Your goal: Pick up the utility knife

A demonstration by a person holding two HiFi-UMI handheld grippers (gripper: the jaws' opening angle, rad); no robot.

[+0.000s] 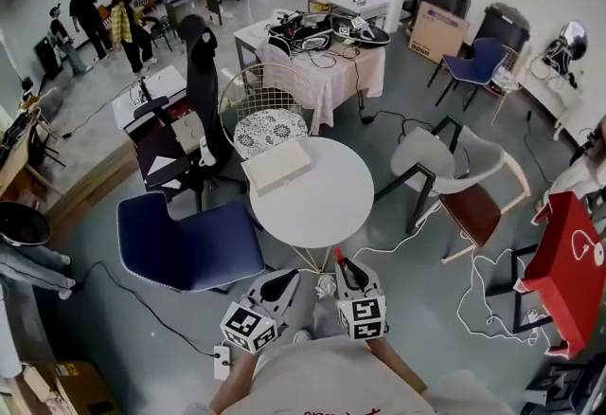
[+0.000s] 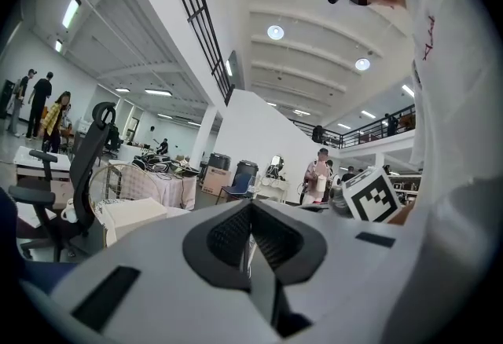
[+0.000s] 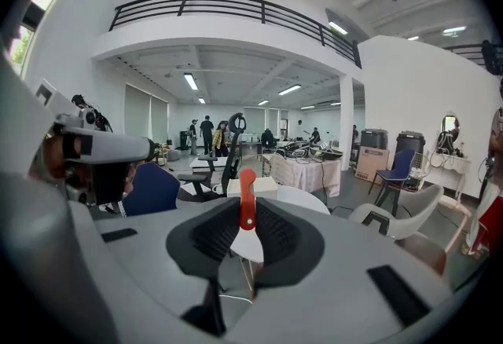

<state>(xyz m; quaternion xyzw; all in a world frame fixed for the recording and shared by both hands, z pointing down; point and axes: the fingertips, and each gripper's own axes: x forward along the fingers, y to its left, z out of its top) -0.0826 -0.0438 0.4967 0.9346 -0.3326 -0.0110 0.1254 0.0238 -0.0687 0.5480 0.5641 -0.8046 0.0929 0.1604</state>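
The utility knife (image 3: 247, 195) is a slim red handle standing upright between my right gripper's (image 3: 248, 218) pads, which are shut on it. In the head view only its red tip (image 1: 338, 255) sticks out ahead of the right gripper (image 1: 347, 271), which hangs just off the near edge of the round white table (image 1: 317, 205). My left gripper (image 1: 278, 287) is beside it to the left, also short of the table. In its own view the left gripper (image 2: 251, 234) has its pads together with nothing between them. The right gripper's marker cube (image 2: 369, 195) shows at the right of that view.
A white box (image 1: 277, 166) lies on the table's far left part. A blue chair (image 1: 189, 243) stands left of the table, a grey armchair (image 1: 445, 167) right of it, a wire chair (image 1: 268, 110) behind. Cables (image 1: 478, 295) trail over the floor at right, near a red stand (image 1: 568, 261).
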